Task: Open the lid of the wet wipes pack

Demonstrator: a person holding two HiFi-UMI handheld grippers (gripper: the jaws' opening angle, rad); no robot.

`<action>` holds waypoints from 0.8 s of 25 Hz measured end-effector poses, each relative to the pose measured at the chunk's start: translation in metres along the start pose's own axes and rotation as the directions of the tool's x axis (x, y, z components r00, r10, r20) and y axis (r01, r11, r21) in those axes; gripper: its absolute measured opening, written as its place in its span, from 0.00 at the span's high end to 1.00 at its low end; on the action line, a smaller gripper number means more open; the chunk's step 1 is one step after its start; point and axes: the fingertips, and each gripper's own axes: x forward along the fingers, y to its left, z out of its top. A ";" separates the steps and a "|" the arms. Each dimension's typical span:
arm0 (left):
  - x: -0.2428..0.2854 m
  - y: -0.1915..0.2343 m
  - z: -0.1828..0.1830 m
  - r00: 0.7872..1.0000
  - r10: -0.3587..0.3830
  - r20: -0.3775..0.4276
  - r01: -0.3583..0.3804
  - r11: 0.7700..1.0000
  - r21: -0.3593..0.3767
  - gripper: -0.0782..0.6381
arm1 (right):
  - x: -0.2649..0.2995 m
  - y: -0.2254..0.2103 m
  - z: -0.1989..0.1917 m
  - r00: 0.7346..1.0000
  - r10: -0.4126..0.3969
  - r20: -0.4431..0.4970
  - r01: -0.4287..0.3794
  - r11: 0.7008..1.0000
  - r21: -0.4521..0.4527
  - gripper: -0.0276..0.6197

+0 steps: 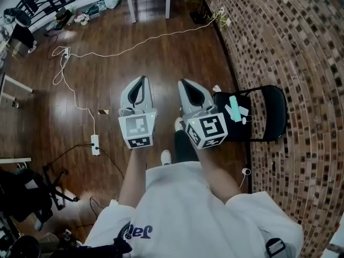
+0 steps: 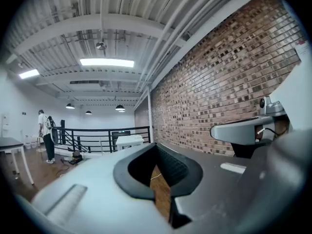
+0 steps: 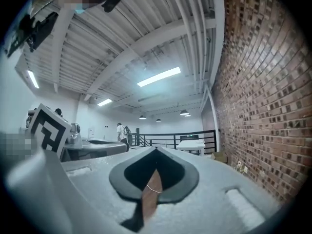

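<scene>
Pack, teal, lies on black chair, left gripper and right gripper closed, empty, over glossy wood floor

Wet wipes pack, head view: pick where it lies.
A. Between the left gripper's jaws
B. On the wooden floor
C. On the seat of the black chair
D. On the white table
C: the head view shows the wet wipes pack lying on the seat of the black chair by the brick wall.
</scene>
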 end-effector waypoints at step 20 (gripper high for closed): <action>0.294 0.040 0.022 1.000 0.004 -0.001 -0.003 0.997 0.074 0.87 | 0.244 -0.240 0.028 0.993 -0.091 0.070 0.086 0.994 0.070 0.97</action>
